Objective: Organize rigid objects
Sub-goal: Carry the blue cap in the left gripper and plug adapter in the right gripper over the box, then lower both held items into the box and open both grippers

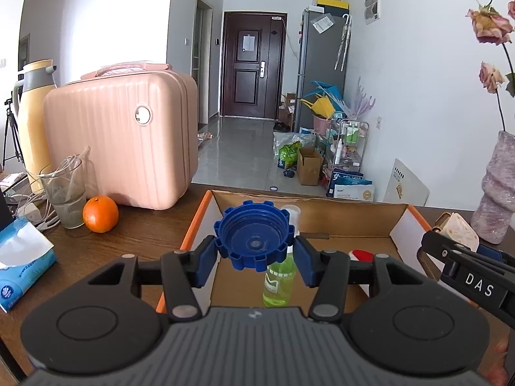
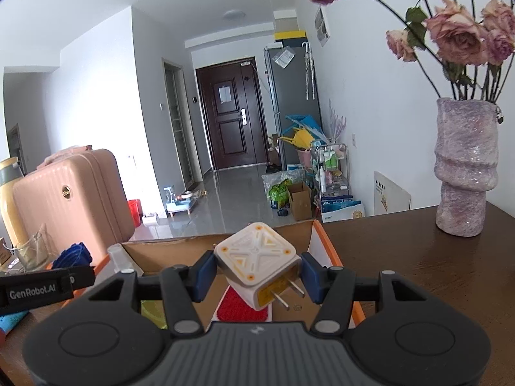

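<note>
Left wrist view: your left hand-held gripper is clamped part-way closed on the blue cap, pads pressing its toothed rim on both sides. The cap hangs above the near-left part of the cardboard box, not yet dropped. Already lying in the box: a green spray bottle directly under the cap, and a red item further right, half hidden. The orange, glass and tissue pack are outside the box on the surface; I can't tell whether any of them counts for this task.

Right wrist view: your right hand-held gripper is closed to about the same degree on the white plug adapter, prongs pointing down to the right. It's held over the box interior, above the red item. The vase stands well apart on the right.

Judgement: mid-task. Two things are in, two more are in hand and poised over the box. What's left is to lower and release both, then check the surface for other rigid pieces.
</note>
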